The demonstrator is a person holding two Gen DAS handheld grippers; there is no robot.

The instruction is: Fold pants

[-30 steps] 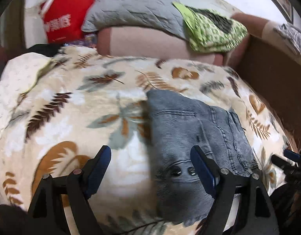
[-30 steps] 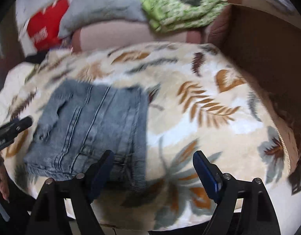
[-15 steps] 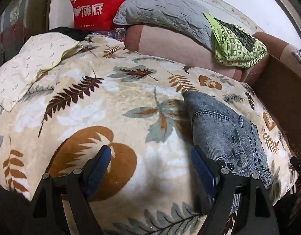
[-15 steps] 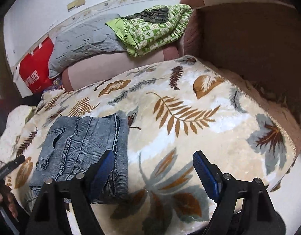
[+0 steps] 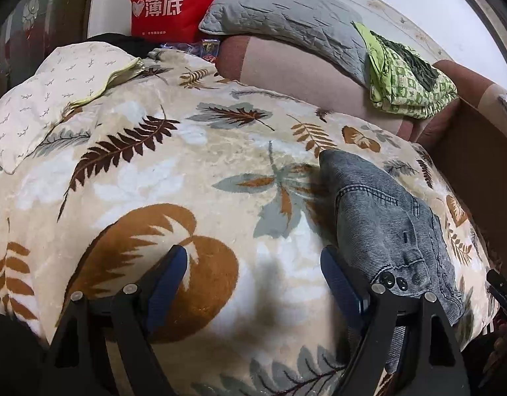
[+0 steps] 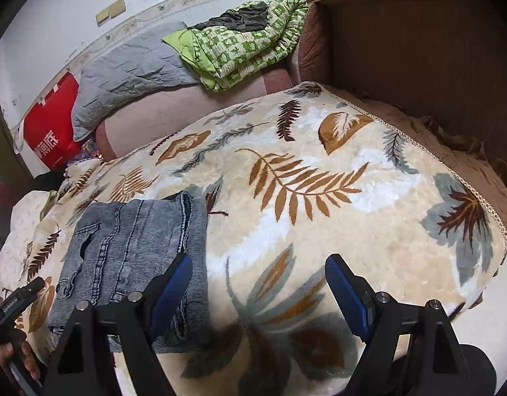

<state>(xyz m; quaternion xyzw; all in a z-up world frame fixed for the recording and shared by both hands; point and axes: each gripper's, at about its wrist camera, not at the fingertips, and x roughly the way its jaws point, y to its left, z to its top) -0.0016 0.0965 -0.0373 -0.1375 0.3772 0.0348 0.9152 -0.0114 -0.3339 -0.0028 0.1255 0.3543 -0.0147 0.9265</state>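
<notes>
Leaf-print blanket (image 5: 128,178) covers bed. Grey pillow (image 5: 286,16), green quilt (image 5: 408,79), red bag (image 5: 174,3) at back. Folded denim pants (image 6: 131,254) lie flat on blanket, between both tools. Left tool (image 5: 253,283) jaws apart, empty. Right tool (image 6: 258,290) jaws apart, empty, left pad over pants edge.

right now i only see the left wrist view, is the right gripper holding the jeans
Observer: No. The right gripper is open and empty; one finger sits in front of the jeans' near right corner.
Operator: is their right edge folded neat
Observer: Yes, it runs as one straight folded edge, flat on the blanket.
Operator: anything on the blanket right of them
Observer: Nothing that I can see; only leaf-print blanket up to its trimmed edge.
</notes>
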